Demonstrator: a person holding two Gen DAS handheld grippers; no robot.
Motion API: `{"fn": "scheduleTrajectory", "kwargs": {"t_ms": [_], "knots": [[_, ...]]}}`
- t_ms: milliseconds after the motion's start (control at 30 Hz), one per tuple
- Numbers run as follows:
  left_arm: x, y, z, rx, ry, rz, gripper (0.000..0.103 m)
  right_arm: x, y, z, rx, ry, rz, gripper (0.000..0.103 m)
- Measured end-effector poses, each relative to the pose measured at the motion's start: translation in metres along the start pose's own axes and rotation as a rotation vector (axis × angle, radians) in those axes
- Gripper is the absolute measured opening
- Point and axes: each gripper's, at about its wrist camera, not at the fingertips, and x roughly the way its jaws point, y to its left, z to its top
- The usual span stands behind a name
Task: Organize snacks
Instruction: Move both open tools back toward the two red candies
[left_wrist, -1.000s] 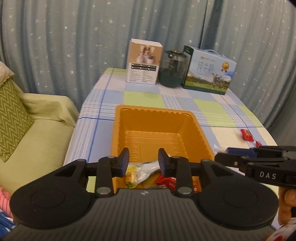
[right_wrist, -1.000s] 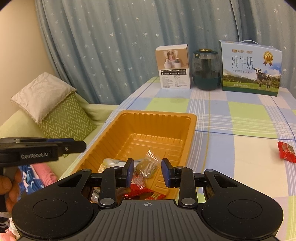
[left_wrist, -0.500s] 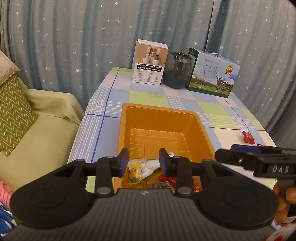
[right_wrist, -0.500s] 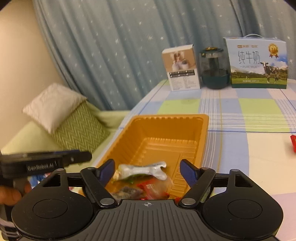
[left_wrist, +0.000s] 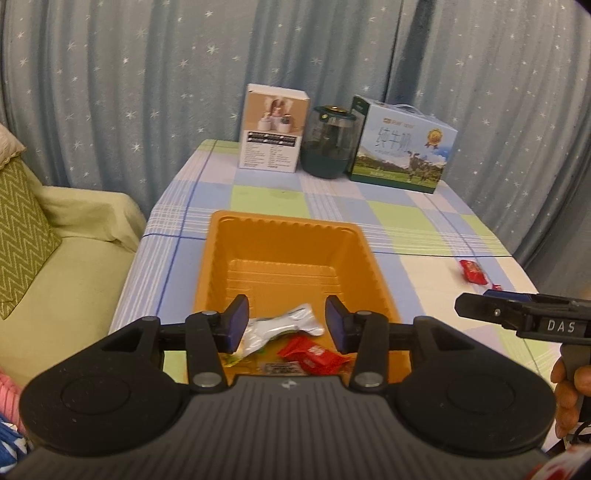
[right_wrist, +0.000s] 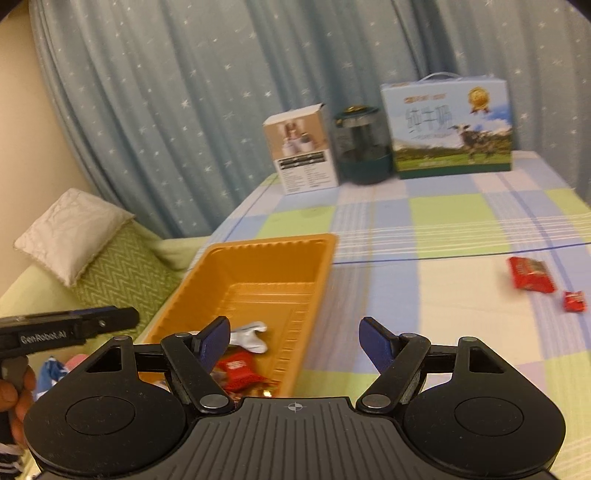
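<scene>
Star-print curtains behind a checked tabletop (right_wrist: 461, 221); milk carton, dark jar and small white box stand at its far edge. Orange tray (left_wrist: 288, 236) sits toward the tabletop's left side, with a silver pouch (left_wrist: 284, 325) and a red wrapper (left_wrist: 314, 354) at its near end.

Right tool (right_wrist: 295, 339): jaws spread wide, nothing between the pads. Its left finger overlaps the tray's near corner; its right finger is over bare cloth.

Left tool (left_wrist: 286, 323): jaws opening, pads clear of the pouch, which lies in the tray below the gap.

Two snacks remain loose: larger red packet (right_wrist: 532, 275) and small red packet (right_wrist: 574, 301), just beside each other, well apart from the tray. From the right tool both lie ahead and to its right. The larger packet's long axis runs roughly across the view, slightly tilted.

Judgement: right hand is nearer; the left would have to cross the tray. Next move likely a swing rightward, jaws set across the packet's short side.
</scene>
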Motion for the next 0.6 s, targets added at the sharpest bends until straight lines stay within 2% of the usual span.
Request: {"fn": "scheduleTrajectory", "kwargs": {"t_ms": [400,600], "knots": [[0.0,-0.061,0.02,0.049,-0.028,-0.087,0.057,-0.065,-0.059,-0.016,0.007,-0.073,-0.18,0.077],[0.009,-0.105,0.028,0.084,-0.036,-0.149,0.062,-0.092,-0.102,-0.026,0.072,-0.083,-0.269,0.077]]}}
